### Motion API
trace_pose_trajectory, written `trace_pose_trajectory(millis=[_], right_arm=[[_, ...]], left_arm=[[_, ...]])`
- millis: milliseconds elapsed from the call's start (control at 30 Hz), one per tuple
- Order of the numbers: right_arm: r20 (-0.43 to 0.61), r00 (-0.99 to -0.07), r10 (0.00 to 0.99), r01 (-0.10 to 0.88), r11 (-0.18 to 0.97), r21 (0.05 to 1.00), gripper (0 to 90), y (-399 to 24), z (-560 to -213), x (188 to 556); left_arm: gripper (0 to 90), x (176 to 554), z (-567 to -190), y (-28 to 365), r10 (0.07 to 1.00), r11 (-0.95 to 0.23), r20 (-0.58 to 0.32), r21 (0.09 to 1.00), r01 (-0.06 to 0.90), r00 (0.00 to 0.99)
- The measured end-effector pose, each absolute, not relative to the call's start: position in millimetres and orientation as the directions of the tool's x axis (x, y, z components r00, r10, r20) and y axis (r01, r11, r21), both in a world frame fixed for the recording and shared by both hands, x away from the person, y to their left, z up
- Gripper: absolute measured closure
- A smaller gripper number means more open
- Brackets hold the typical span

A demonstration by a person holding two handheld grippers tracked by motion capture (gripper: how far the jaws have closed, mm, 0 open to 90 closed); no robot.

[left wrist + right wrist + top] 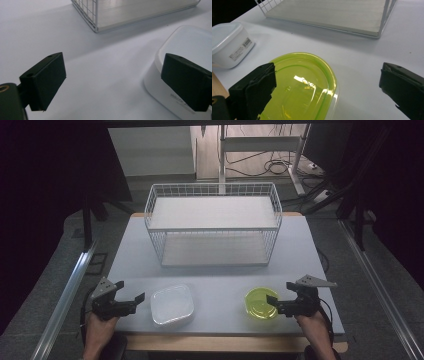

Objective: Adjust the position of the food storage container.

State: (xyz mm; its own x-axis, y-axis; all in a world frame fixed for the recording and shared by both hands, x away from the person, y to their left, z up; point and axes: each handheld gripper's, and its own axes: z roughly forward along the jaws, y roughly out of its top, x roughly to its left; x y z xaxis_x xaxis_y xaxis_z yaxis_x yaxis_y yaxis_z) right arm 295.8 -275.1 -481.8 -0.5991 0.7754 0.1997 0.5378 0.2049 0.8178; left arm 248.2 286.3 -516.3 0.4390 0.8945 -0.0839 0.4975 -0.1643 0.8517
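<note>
A white square lidded container sits near the table's front edge, left of centre. To its right stands a yellow-green round container with a clear lid. My left gripper is open just left of the white container, apart from it. In the left gripper view the jaws stand wide over bare table, with the white container behind the right jaw. My right gripper is open at the green container's right side. In the right gripper view the green container lies between the spread jaws, untouched.
A white wire basket rack with two pale shelves stands at the middle back of the grey table. Its lower shelf edge is ahead of the left gripper. The white container lies far left in the right gripper view. Dark floor surrounds the table.
</note>
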Motion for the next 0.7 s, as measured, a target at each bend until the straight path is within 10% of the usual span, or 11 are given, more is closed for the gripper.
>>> trace_pose_trajectory(millis=[700], right_arm=[[0.137, -0.600, 0.788, 0.566, 0.296, 0.770, 7.6, -262, -479, 293]], left_arm=[[7.8, 247, -514, 281, 0.878, -0.189, -0.089, 0.838, 0.511, 0.471]])
